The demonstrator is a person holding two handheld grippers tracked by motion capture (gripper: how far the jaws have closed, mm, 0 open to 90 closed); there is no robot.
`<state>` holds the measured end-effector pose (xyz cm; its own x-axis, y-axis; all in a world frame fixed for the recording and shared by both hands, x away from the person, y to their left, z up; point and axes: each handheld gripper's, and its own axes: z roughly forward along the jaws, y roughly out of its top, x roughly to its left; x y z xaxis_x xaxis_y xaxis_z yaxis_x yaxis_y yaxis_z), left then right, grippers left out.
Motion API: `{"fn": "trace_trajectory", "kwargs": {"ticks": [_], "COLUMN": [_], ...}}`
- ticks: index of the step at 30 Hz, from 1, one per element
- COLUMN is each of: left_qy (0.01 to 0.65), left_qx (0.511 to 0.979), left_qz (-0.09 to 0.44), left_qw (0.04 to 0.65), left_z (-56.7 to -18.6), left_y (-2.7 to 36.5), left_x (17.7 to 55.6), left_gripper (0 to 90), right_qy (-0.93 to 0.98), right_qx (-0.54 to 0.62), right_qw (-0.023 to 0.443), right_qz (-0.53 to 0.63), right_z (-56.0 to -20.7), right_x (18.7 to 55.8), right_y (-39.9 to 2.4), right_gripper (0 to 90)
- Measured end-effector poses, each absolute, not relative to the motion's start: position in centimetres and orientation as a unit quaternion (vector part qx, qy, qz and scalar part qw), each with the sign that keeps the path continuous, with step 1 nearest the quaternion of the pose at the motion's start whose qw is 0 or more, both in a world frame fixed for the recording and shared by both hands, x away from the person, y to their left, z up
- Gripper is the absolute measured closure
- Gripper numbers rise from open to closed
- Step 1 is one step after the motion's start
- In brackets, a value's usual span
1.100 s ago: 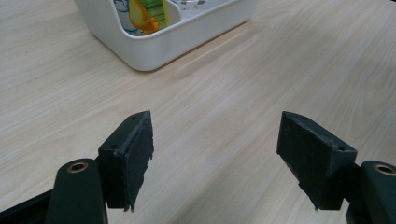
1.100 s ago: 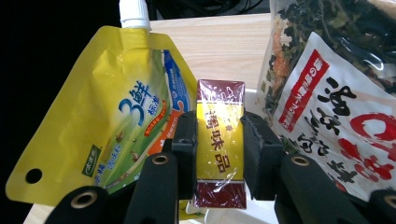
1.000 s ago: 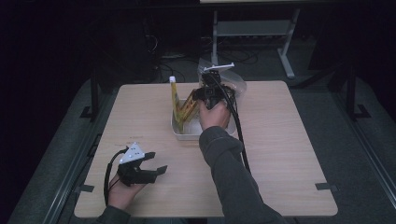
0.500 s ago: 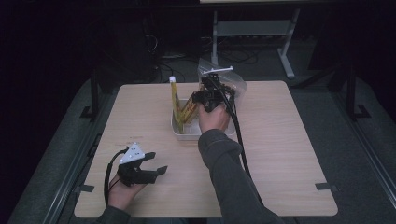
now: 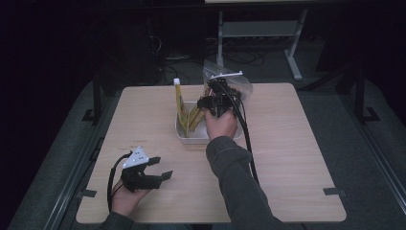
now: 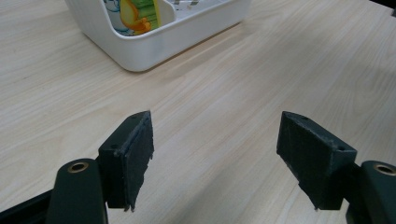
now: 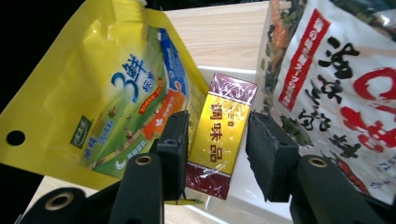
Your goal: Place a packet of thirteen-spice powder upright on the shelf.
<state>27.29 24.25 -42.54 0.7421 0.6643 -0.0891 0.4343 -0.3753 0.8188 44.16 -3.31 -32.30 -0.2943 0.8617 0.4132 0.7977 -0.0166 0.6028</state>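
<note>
A white bin point(image 5: 191, 138) stands mid-table with a tall yellow pouch point(image 5: 179, 101) upright at its left. In the right gripper view the yellow pouch point(image 7: 116, 93) leans left. A gold and maroon box point(image 7: 219, 135) stands in the bin point(image 7: 233, 207), beside a clear bag of dried food point(image 7: 336, 84). My right gripper point(image 7: 217, 154) straddles the box. Its jaws have just been opening and a gap shows at the right pad. In the high view the right gripper point(image 5: 211, 103) hangs over the bin. My left gripper point(image 5: 160, 168) rests open near the front left, empty point(image 6: 215, 154).
The clear bag point(image 5: 230, 82) with a white clip sits behind the bin near the table's far edge. The bin's corner point(image 6: 140, 51) lies ahead of the left jaws, with bare wood between. Table legs and cables fill the dark floor beyond.
The right hand and gripper have drawn slightly toward the person over the bin. The left hand and gripper have stayed put.
</note>
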Motion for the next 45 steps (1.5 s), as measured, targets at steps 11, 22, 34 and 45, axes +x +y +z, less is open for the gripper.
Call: {"fn": "trace_trajectory", "kwargs": {"ticks": [11,22,34,45], "left_qy": [0.337,0.34,0.34,0.339], "left_qx": [0.817,0.816,0.818,0.82], "left_qz": [0.13,0.132,0.134,0.133], "left_qw": [0.449,0.448,0.444,0.441], "left_z": [-42.5,-42.4,-42.5,-42.7], "left_y": [24.5,24.7,24.7,24.5], "left_x": [27.3,27.3,27.0,26.9], "left_gripper": [26.7,26.6,26.7,26.6], "right_qy": [0.699,0.707,0.715,0.71], "right_qx": [0.587,0.575,0.561,0.542], "right_qw": [0.03,0.016,0.002,-0.035], "right_qz": [0.407,0.411,0.417,0.448], "right_z": [-32.5,-32.6,-32.4,-33.0], "right_x": [44.2,44.4,44.1,43.4], "right_y": [-2.8,-2.5,-2.5,-3.6], "right_gripper": [56.8,54.2,52.2,44.7]}}
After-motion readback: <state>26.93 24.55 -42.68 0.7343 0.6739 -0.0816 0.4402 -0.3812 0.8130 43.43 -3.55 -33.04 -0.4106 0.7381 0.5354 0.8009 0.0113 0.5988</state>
